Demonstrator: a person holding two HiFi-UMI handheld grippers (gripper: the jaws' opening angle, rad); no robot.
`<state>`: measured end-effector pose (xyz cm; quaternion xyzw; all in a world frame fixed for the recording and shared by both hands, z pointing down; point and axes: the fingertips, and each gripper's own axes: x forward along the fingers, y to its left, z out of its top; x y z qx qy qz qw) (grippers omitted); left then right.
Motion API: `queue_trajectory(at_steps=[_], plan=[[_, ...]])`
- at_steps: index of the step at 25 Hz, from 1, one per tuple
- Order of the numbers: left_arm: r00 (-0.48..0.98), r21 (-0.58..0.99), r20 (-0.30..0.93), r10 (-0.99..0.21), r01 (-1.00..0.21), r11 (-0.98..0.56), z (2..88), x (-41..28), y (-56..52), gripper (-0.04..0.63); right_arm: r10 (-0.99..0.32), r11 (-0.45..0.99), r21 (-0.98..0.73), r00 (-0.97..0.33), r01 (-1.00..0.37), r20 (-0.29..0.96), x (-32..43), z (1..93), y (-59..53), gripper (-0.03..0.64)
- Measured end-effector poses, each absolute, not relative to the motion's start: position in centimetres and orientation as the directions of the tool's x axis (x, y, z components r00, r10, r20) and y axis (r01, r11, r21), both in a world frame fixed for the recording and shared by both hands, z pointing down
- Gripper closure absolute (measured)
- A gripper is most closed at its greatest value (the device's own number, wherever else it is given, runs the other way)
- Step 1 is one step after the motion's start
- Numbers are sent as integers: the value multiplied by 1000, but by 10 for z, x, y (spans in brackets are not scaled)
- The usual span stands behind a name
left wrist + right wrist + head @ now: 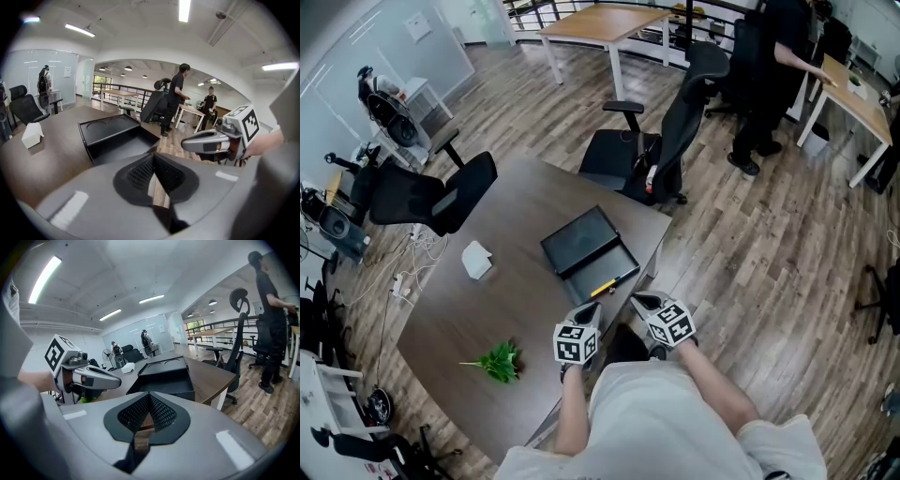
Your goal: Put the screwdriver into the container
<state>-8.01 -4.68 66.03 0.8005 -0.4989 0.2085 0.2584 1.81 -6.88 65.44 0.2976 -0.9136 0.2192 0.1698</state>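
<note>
A black container (589,253) lies open on the dark table (487,309), lid half (578,238) farther away and tray half nearer me. A small yellow-handled screwdriver (602,287) rests at the tray's near edge, apparently inside it. My left gripper (591,310) and right gripper (640,301) hover side by side just short of the tray, over the table's near edge. Both are shut and hold nothing. The left gripper view shows the tray (112,143) past the shut left gripper (152,158). The right gripper view shows the container (165,377) beyond the shut right gripper (149,395). Neither gripper view shows the screwdriver.
A white tissue box (476,259) and a green plant sprig (499,361) lie on the table's left part. Black office chairs stand at the far left (431,197) and behind the table (666,141). A person (773,75) stands at a desk in the back right.
</note>
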Motion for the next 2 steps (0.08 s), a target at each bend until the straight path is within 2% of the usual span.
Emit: queue_trajectory(at_steps=[2], plan=[[415,205,591,-692,-907,-368,660,-80,-47,541,-469,728,-298,-765,-618,441,18,655,-69,614]])
